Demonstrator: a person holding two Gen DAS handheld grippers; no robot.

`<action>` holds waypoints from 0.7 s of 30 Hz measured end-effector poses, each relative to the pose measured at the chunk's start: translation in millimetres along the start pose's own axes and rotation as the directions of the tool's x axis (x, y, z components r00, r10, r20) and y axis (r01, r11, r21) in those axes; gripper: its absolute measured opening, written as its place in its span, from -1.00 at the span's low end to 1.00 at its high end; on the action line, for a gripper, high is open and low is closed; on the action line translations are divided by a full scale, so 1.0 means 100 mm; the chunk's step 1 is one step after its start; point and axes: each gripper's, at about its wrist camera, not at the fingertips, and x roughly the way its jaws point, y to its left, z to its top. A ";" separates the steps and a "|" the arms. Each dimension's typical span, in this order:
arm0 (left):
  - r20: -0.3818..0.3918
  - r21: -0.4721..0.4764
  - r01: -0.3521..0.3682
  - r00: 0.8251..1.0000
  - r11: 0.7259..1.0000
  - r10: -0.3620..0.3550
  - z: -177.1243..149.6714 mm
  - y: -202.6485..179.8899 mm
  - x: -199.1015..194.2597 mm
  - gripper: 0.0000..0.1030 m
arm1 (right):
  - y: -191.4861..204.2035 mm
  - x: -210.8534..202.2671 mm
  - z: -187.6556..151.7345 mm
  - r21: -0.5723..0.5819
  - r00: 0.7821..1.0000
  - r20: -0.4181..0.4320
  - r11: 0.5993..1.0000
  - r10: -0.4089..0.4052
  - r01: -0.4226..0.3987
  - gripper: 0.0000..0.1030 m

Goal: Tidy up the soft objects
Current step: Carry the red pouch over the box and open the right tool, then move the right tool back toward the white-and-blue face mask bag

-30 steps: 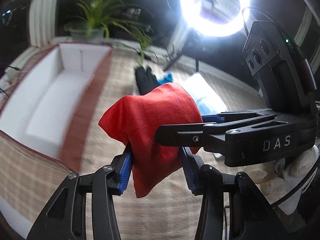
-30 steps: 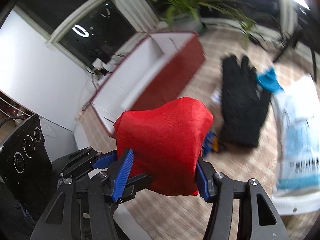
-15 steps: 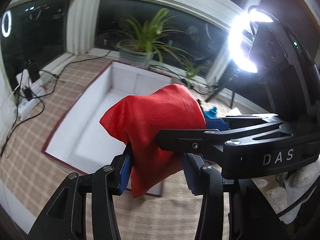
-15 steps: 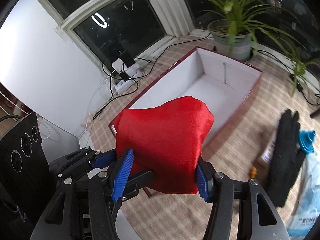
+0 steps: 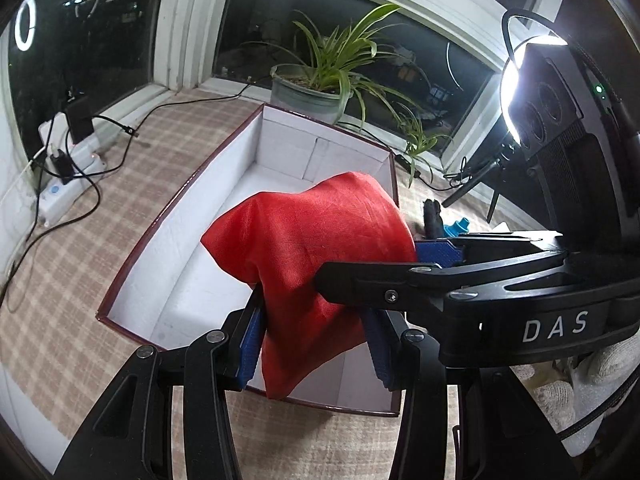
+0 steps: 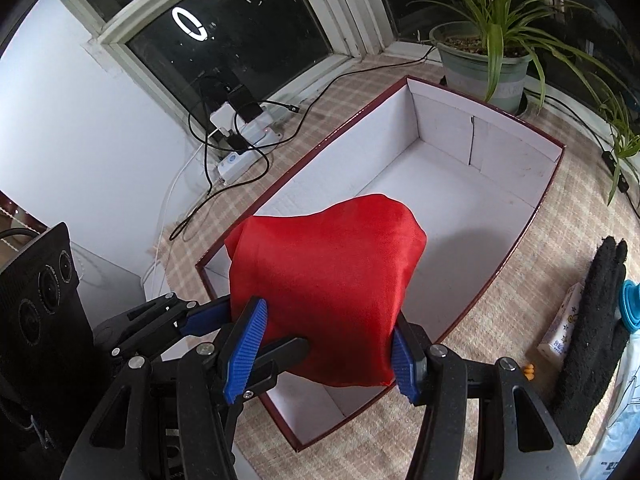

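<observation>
- While it hangs above the near end of the open box (image 6: 472, 184), one red cloth pouch (image 5: 316, 248) is gripped from two sides: the left claw (image 5: 316, 344) pinches its lower part between blue pads, and the right claw (image 6: 328, 356) clamps it likewise.
- Seen from the left wrist, the pouch's long axis runs up and away from the claw, its narrow lower corner pointing down toward the box's near wall and its rounded bulk uppermost.
- One box only: dark red outside, white inside, lying on a beige checked cloth (image 5: 72, 312) that covers the worktop.
- To the box's right on that cloth lie one black glove (image 6: 592, 344), one small white tube (image 6: 560, 324), a blue item and a pale plastic pack, all apart from the box.
- Behind stand dark windows, one potted plant (image 6: 488, 40), a white power strip (image 6: 240, 148) with cables, and a bright ring light (image 5: 516, 92).
- A white-gloved hand (image 5: 576, 380) shows at the right claw's handle.
</observation>
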 end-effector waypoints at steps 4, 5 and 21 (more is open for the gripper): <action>-0.009 -0.005 -0.006 1.000 1.000 0.006 0.01 0.02 0.05 -0.15 | -0.01 0.00 0.00 -0.009 1.000 0.005 1.000 -0.017 0.017 0.06; -0.012 -0.006 -0.012 1.000 1.000 0.012 0.01 0.03 0.07 -0.15 | -0.01 -0.01 0.00 -0.009 1.000 0.010 1.000 -0.024 0.024 0.06; -0.001 -0.014 -0.059 0.998 0.998 0.059 -0.01 -0.04 -0.02 -0.15 | -0.26 -0.32 -0.14 0.042 0.996 0.081 0.998 -0.044 0.041 0.15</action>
